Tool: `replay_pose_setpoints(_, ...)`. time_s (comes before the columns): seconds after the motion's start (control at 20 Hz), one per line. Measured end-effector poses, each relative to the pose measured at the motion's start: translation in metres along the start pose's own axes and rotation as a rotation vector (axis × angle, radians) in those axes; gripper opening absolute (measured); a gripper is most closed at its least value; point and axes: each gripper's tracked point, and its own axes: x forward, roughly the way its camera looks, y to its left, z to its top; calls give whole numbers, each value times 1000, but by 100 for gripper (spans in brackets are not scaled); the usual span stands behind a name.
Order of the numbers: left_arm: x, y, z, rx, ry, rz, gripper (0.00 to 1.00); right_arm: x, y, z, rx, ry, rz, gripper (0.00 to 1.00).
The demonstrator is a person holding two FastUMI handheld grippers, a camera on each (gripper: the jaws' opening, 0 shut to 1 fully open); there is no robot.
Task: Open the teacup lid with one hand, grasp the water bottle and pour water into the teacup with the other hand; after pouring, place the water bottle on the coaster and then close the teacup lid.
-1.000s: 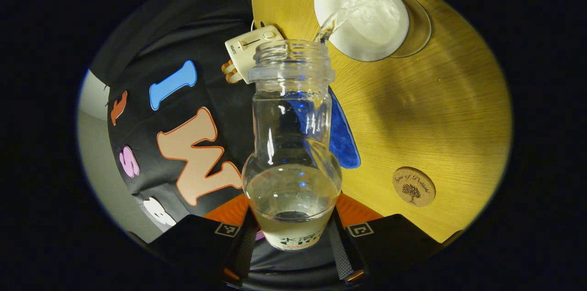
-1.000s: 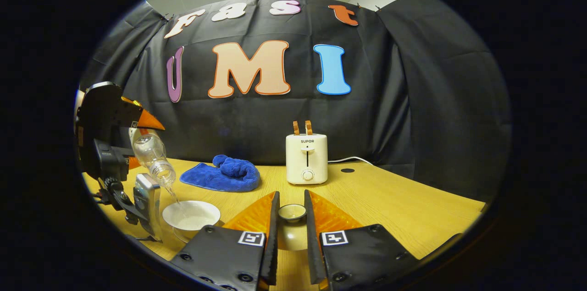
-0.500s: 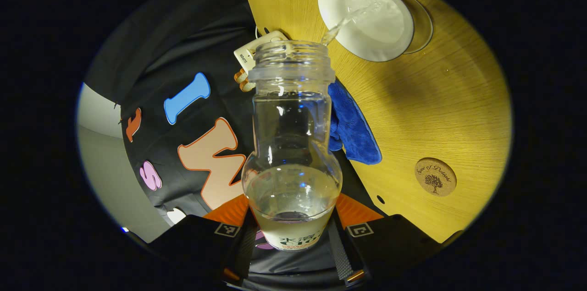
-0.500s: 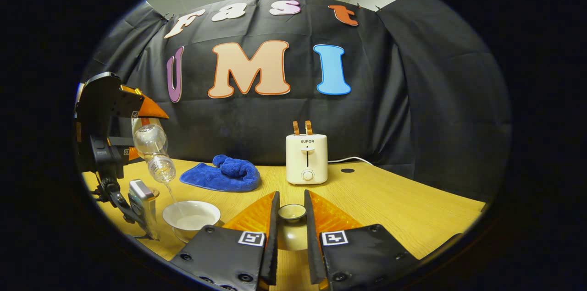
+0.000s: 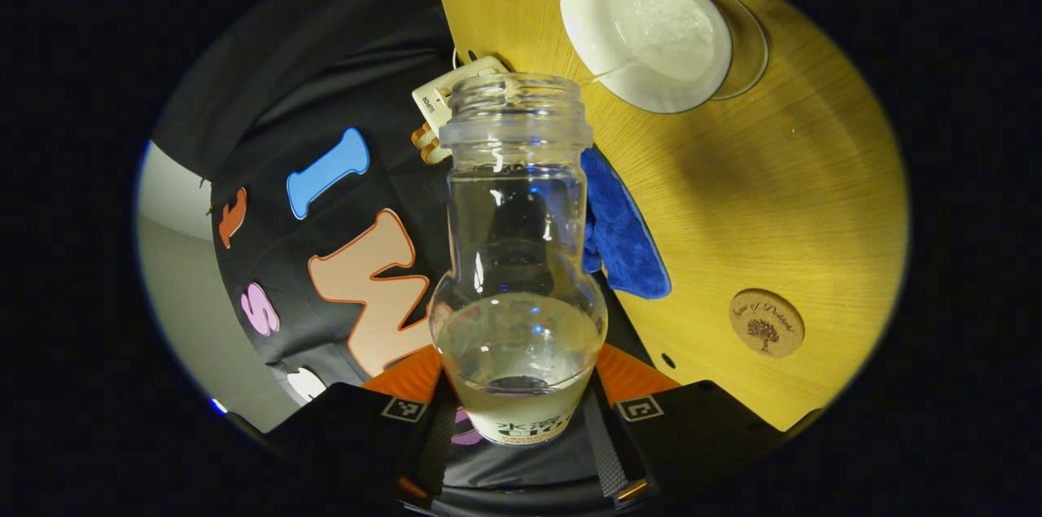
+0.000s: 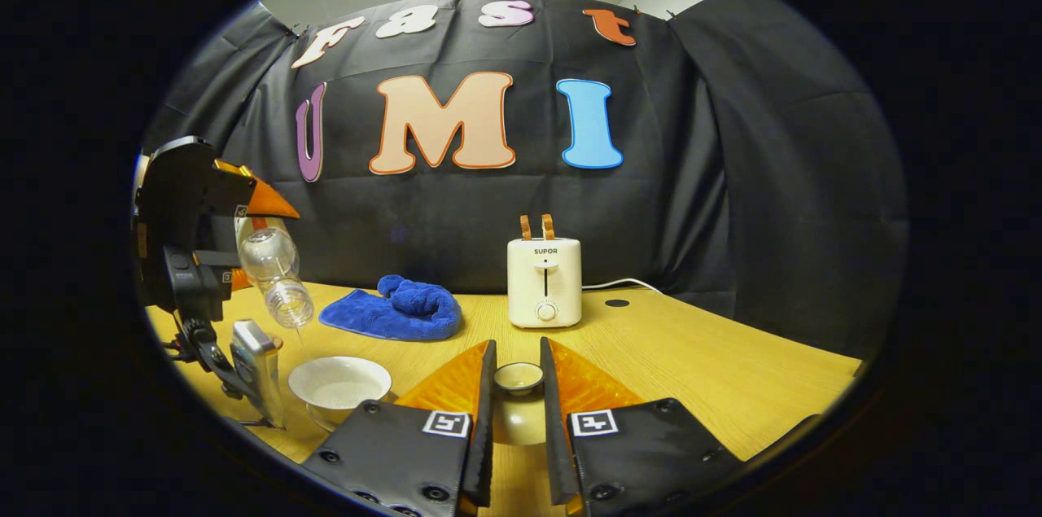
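My left claw [image 5: 519,411] is clamped on the water bottle [image 5: 518,256], tilted mouth-down above the open teacup [image 5: 651,28] on the counter [image 5: 781,191]. My right claw [image 6: 514,411] grips the teacup lid [image 6: 518,377] by its knob, beside the cup. The coaster [image 5: 766,323] lies right of my left claw.

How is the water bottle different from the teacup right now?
The water bottle is see-through and tall; the teacup is white, wide and low. The bottle is tipped mouth-down in the air, gripped by the left gripper; the teacup stands upright on the table. The bottle's mouth is narrow; the teacup's is broad. Both are open on top and both hold some water.
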Motion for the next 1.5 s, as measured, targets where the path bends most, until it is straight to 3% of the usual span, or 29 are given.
replay_pose_setpoints(0.2, 4, -20, 5, -157, -30, -35, 68, 0, 0, 1, 0, 0, 0, 30)
replay_pose_setpoints(0.35, 7, -45, 9, -397, -50, -108, 68, 0, 0, 0, 0, 0, 0, 31)
replay_pose_setpoints(0.55, 9, -61, 2, -663, -59, -136, 68, 0, 0, 0, 0, 1, 0, 30)
replay_pose_setpoints(0.7, 9, -69, -12, -917, -15, -155, 68, 0, 0, 0, 0, 0, 0, 30)
replay_pose_setpoints(0.95, 1, -86, -42, -1288, 69, -115, 68, 0, 0, 0, 0, 0, 0, 31)
replay_pose_setpoints(1.3, 7, -96, -84, -1785, 99, 25, 68, 0, 0, 1, 0, -1, 0, 30)
replay_pose_setpoints(1.5, 9, -117, -75, -2004, 66, -44, 68, -1, -2, 1, -1, -1, -4, 30)
